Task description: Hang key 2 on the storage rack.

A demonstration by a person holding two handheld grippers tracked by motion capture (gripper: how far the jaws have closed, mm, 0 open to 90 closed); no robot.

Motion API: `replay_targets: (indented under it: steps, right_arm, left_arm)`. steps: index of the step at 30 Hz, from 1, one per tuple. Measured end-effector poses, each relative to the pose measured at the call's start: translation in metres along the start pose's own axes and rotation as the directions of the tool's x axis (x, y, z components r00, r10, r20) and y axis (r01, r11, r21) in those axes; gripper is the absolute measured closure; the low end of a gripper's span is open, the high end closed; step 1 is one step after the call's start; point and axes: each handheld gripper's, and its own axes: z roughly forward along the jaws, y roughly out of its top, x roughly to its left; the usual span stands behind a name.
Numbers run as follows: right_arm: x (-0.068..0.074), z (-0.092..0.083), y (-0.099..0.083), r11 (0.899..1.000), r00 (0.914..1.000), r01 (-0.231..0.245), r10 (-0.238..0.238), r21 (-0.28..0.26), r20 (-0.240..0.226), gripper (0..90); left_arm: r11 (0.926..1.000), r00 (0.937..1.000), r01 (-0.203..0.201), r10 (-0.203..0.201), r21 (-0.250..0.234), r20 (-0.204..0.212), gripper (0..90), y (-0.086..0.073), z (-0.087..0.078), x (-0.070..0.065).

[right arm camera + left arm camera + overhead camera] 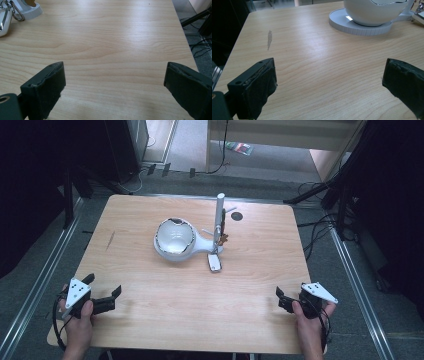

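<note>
Left claw (107, 296) gapes; white stand's post (219, 220) rises upright mid-table.

The lower half of the wooden table (200, 310) lies bare across the frame, so there is open room between the left gripper (105, 295) at lower left and the right gripper (285, 301) at lower right. At centre the white bowl stand (174, 239), its upright post (219, 220) and the small tag (214, 263) just below block passage. Wide lanes run past them at left and right.
</note>
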Motion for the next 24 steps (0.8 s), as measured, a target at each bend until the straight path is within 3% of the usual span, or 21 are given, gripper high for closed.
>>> replay_targets:
  steps: [14, 24]
  right_arm:
    - [-0.012, -0.016, -0.009, 1.000, 0.9997, -0.022, 0.022, -0.018, 0.008, 3.7]
    - [-0.008, -0.010, -0.008, 1.000, 0.9999, 0.006, -0.006, -0.014, 0.014, 4.4]
  left_arm:
    - [1.0000, 1.0000, -0.005, 0.005, 0.004, 0.000, 0.0, 0.000, 0.000, 0.000]
    - [0.9998, 0.9999, -0.015, 0.015, 0.010, -0.005, 0.0, 0.000, 0.001, -0.002]
